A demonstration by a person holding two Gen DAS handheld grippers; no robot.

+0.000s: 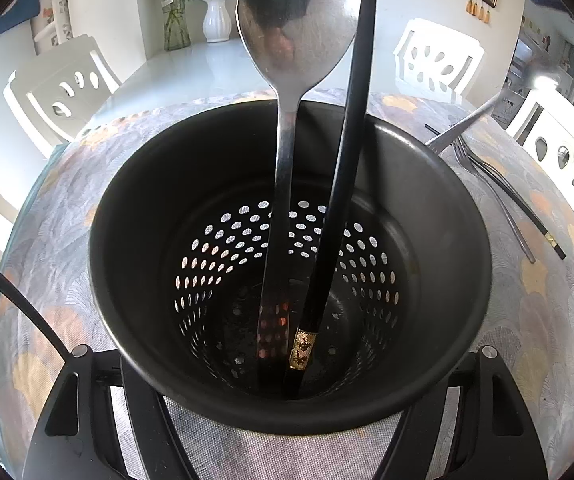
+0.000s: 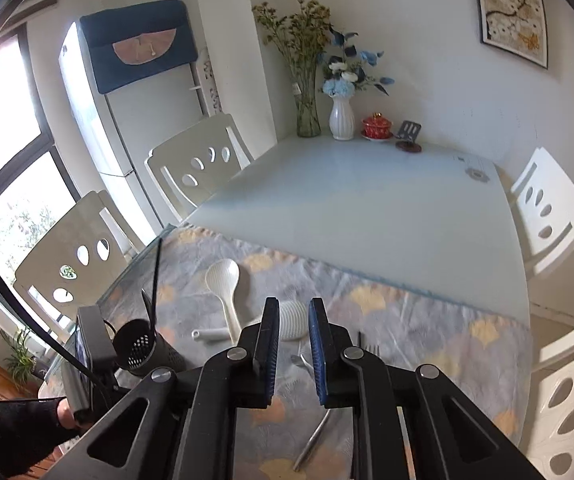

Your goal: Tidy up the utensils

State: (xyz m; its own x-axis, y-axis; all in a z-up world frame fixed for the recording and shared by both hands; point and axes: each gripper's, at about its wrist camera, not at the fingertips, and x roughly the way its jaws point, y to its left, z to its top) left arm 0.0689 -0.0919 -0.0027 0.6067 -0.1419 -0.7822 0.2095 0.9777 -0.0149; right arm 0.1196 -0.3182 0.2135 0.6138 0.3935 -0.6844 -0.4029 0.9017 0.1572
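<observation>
The left tool (image 1: 287, 408) angled steeply down, its jaws spread around the black perforated utensil holder (image 1: 159, 248) and pressing its sides. Inside the holder stood a metal spoon (image 1: 287, 128) and a black chopstick (image 1: 351, 112). The right tool (image 2: 293, 320) hung above the counter (image 2: 367, 208) with nothing between its narrowly parted jaws; a fork (image 2: 367, 348) lay below.
</observation>
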